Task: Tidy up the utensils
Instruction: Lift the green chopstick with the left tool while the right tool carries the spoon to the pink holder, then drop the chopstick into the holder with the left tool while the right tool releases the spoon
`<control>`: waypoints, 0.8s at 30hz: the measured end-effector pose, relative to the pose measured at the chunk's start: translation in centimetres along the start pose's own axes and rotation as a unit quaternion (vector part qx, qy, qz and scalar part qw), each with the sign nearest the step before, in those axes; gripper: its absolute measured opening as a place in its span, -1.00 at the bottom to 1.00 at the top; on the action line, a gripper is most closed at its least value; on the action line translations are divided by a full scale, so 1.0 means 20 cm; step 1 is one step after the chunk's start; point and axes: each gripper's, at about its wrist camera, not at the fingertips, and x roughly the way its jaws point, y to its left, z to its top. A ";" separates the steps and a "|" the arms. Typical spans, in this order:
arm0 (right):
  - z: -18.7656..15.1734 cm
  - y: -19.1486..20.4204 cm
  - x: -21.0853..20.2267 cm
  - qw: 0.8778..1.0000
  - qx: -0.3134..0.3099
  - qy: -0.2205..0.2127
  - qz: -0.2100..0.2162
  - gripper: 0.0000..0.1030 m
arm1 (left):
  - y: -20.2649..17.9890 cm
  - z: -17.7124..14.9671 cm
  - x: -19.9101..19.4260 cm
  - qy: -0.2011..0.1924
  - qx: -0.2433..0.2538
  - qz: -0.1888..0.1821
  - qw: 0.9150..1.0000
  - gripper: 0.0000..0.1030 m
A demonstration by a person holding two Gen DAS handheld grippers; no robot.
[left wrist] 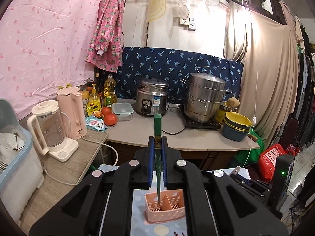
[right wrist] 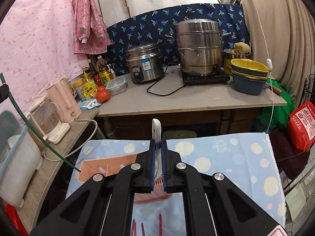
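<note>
Left wrist view: we saw the left tool (left wrist: 157,143) clamped on a green chopstick (left wrist: 157,129), its square end sticking out toward 12 o'clock and its thin tip pointing back toward 6, over the pink utensil caddy (left wrist: 165,206). The tip hung above the caddy's left compartment; we could not tell whether it touched. The caddy stood on a blue patterned cloth (left wrist: 141,212) over the near worktop.

Right wrist view: the right tool (right wrist: 157,147) was closed on the handle of a white ceramic spoon (right wrist: 157,131), handle end at 12 o'clock, bowl hidden behind the pads. Only a slice of the caddy (right wrist: 155,192) showed between the tool's arms here. This view alone gave us the red chopsticks (right wrist: 160,222) lying on the cloth (right wrist: 226,157) at 6 o'clock, and the green chopstick (right wrist: 29,125) from the side, a long curved streak at 9 o'clock.

Both views carried the back worktop (left wrist: 196,137) with a rice cooker (left wrist: 152,100), a steamer pot (left wrist: 204,100) at 1 o'clock, stacked bowls (left wrist: 237,125) at 2 o'clock, and two tomatoes (left wrist: 109,117).
</note>
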 end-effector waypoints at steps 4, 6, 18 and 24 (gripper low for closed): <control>-0.02 0.02 0.12 1.000 -0.007 0.019 0.001 -0.89 | 0.00 -0.05 0.12 0.020 0.000 0.001 1.000 -0.87; -0.04 0.02 0.18 0.999 -0.012 0.030 0.001 -0.89 | 0.01 -0.09 0.17 0.031 -0.001 0.002 1.000 -0.87; -0.18 -0.06 0.08 0.999 0.005 0.032 -0.008 -0.43 | 0.07 -0.28 0.17 0.055 -0.008 0.036 0.998 -0.13; -0.37 -0.10 -0.15 0.999 0.001 0.036 -0.017 -0.32 | 0.10 -0.46 0.02 0.082 -0.012 0.036 0.996 -0.08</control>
